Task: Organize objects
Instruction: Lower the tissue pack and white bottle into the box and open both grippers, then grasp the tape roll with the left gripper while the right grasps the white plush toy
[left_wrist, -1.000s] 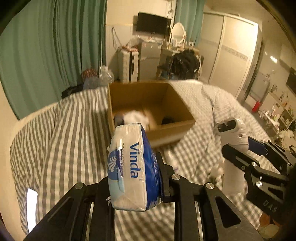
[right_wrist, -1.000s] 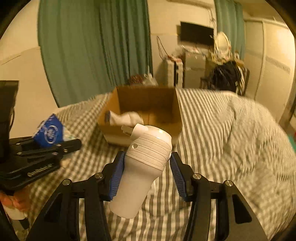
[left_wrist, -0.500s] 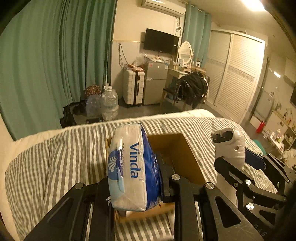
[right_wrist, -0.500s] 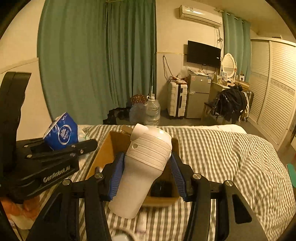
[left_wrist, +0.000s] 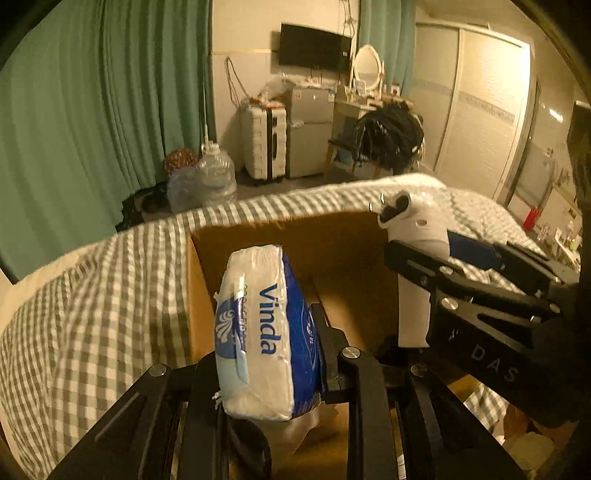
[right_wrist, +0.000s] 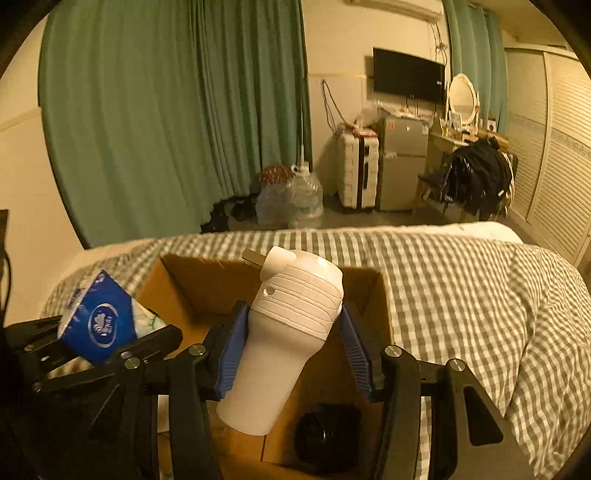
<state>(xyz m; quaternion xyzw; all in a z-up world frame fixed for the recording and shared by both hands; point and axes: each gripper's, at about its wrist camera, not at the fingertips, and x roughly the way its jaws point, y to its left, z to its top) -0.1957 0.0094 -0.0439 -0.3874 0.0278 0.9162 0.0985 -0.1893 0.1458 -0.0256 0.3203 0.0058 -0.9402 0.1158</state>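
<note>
My left gripper (left_wrist: 271, 347) is shut on a blue and white Vinda tissue pack (left_wrist: 262, 328) and holds it over the near left part of an open cardboard box (left_wrist: 343, 251) on the bed. My right gripper (right_wrist: 291, 350) is shut on a white tumbler with a flip lid (right_wrist: 284, 339) and holds it tilted above the box (right_wrist: 184, 284). The tissue pack (right_wrist: 99, 321) shows at the left of the right wrist view, the tumbler (left_wrist: 413, 251) at the right of the left wrist view. A black object (right_wrist: 325, 435) lies inside the box.
The box sits on a grey and white checked bedspread (right_wrist: 461, 295). Beyond the bed stand green curtains (right_wrist: 166, 129), water jugs (right_wrist: 303, 199), a white suitcase (right_wrist: 358, 170), a small fridge (right_wrist: 402, 158) and a chair with dark clothes (right_wrist: 476, 177).
Both grippers have moved forward and down over the box with their loads still held. The box now lies right under the fingers, and its inside shows.
</note>
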